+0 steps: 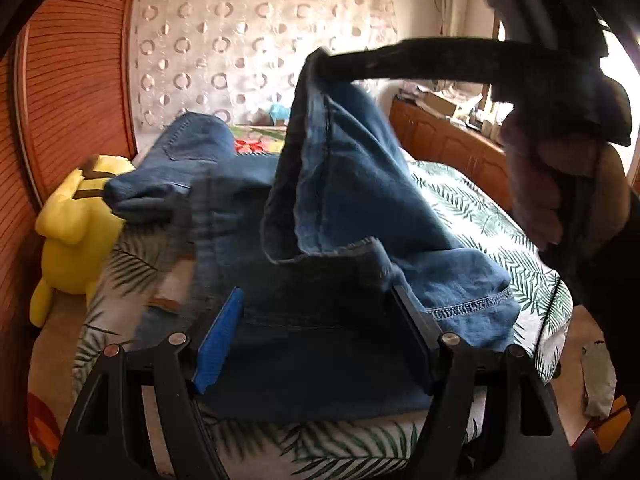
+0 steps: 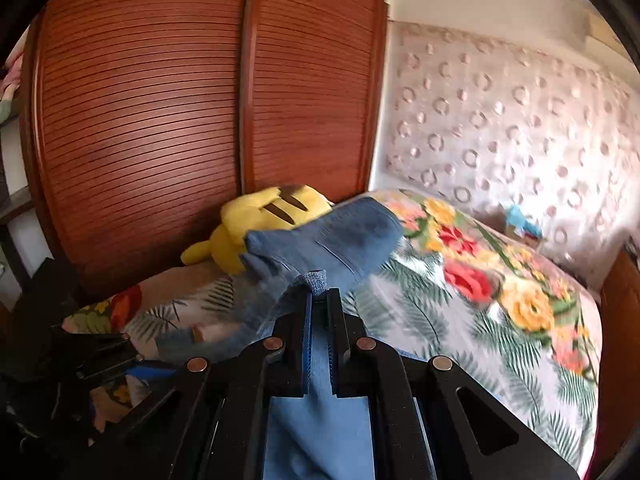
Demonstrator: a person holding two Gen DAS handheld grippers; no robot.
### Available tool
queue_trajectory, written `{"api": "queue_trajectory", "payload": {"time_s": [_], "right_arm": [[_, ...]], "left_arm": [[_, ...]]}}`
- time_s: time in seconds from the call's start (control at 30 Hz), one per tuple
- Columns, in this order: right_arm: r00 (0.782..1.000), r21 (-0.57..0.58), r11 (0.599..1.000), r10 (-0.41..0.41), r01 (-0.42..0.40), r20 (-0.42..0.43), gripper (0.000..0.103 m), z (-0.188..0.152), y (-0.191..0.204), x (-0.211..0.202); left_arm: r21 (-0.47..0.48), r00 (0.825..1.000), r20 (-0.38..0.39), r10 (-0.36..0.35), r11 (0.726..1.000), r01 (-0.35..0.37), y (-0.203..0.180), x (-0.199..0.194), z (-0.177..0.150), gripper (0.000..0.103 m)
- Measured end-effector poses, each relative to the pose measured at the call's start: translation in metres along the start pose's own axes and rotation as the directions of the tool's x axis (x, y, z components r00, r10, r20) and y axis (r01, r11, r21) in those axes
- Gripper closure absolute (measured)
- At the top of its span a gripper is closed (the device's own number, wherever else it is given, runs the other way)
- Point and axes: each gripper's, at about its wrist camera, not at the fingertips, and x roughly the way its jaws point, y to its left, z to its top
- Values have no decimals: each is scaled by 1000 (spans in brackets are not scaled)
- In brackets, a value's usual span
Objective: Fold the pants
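Right wrist view: right tool pinches a fold of the jeans, lifting it above the bed. Left tool stands spread over denim near the bed's near edge, gripping nothing. Denim is heavy, limp; hems and seams grip best. No containers.

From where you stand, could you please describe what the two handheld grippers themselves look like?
Both are matte black plastic. The left gripper and the right gripper each have angular linkage arms with triangular cut-outs, round silver pivot pins, and flat fingers lined with blue pads. No markings are legible, and no sleeve can be made out.
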Motion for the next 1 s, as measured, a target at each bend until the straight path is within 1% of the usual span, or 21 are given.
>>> {"api": "queue_trajectory", "payload": {"time_s": [0.1,0.2,0.3,0.4,0.47,0.5,0.53,0.57,0.6,0.63,0.67,0.73,0.77,0.83,0.9,1.0], "right_arm": [[1000,-14,1000,14,-14,-20,97,6,0,23],[998,-18,1000,4,-5,-58,97,5,0,47],[995,16,1000,-24,25,-98,97,5,-10,64],[991,67,997,-18,27,-131,95,10,-16,68],[993,75,996,-42,51,-107,86,12,-18,62],[995,82,995,-48,56,-93,84,12,-21,56],[995,90,994,-48,56,-82,75,12,-23,51],[997,103,993,-47,54,-68,60,10,-26,44],[997,120,991,-48,55,-61,51,6,-31,37],[997,136,988,-59,66,-55,42,2,-35,29],[996,145,986,-77,84,-52,42,-5,-37,23],[990,169,977,-123,132,-64,42,-21,-44,8],[988,181,973,-135,146,-72,42,-30,-47,0],[985,211,964,-149,164,-84,42,-50,-52,-17],[981,236,954,-165,186,-107,42,-72,-55,-35],[965,254,935,-213,247,-154,42,-102,-56,-59]], "left_arm": [[-6,1000,3,8,1000,-8,5,-2,-1,29],[-13,1000,-16,19,1000,-19,14,2,-5,29],[-24,999,-31,22,999,-23,16,7,-6,29],[-27,999,-38,16,999,-17,17,11,-8,29],[-21,999,-38,13,1000,-14,16,14,-9,29],[-20,999,-40,10,1000,-11,15,16,-10,29],[-18,999,-41,7,1000,-8,14,18,-10,30],[-15,999,-41,4,1000,-4,15,19,-9,33],[-8,999,-41,-9,1000,8,13,20,-10,38],[-4,999,-43,-19,1000,19,11,20,-11,41],[-1,999,-45,-28,1000,28,10,21,-12,42],[8,998,-55,-37,999,37,8,24,-14,49],[13,997,-61,-41,999,41,7,26,-15,51],[17,996,-72,-47,999,48,4,28,-19,59],[29,995,-86,-45,998,47,0,30,-23,60],[49,995,-98,-23,998,28,-3,36,-27,60]]}}
